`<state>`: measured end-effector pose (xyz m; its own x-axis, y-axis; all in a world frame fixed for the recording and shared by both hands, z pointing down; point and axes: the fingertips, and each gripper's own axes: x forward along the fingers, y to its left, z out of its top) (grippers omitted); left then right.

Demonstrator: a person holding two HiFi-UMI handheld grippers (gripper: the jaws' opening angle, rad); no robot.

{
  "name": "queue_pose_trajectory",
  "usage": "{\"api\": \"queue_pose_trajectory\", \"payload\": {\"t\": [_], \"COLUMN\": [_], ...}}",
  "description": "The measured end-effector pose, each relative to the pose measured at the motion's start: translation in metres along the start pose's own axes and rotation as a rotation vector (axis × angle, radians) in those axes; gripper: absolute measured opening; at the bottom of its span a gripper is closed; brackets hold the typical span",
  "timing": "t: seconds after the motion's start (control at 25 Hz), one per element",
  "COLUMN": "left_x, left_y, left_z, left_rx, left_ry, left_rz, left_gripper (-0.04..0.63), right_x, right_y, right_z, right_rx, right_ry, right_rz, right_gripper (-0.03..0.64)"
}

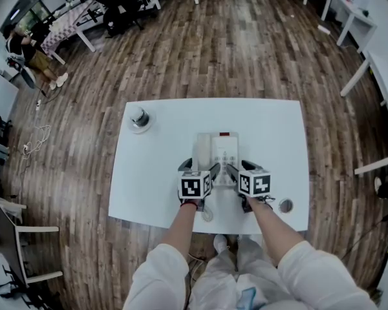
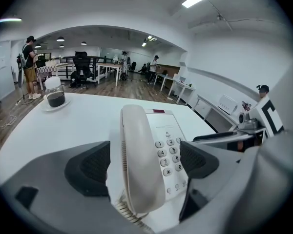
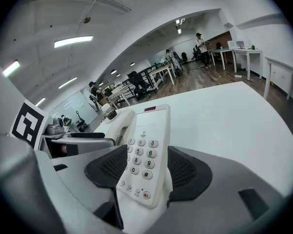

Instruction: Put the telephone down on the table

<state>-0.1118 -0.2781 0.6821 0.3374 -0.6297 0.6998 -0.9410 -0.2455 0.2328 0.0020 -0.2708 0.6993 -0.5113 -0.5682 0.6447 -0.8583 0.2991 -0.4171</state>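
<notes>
Cream telephone [image 1: 216, 154] over near half of white worktop [image 1: 161, 173], contact with surface not determinable, handset in cradle, left gripper [image 1: 200, 166] holding handset side at near end, right gripper [image 1: 241, 168] holding keypad side, jar [image 1: 140, 117] well apart at far left.

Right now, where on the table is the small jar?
In the head view the jar stands near the table's far left corner, well apart from the telephone.
</notes>
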Motion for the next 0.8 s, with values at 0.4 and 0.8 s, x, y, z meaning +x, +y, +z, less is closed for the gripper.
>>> {"api": "queue_pose_trajectory", "payload": {"t": [0.4,0.8], "left_x": [-0.025,-0.042], "left_y": [-0.006,-0.020], "left_z": [0.003,0.004], "left_rx": [0.007,0.030], "left_ry": [-0.020,-0.052], "left_rz": [0.002,-0.019], "left_gripper": [0.433,0.287], "right_x": [-0.020,-0.033], "right_y": [0.018,0.035], "right_z": [0.004,-0.003], "right_rx": [-0.050,-0.109], "right_ry": [-0.013,-0.025], "right_rz": [0.008,0.016], "right_gripper": [0.273,0.158]}}
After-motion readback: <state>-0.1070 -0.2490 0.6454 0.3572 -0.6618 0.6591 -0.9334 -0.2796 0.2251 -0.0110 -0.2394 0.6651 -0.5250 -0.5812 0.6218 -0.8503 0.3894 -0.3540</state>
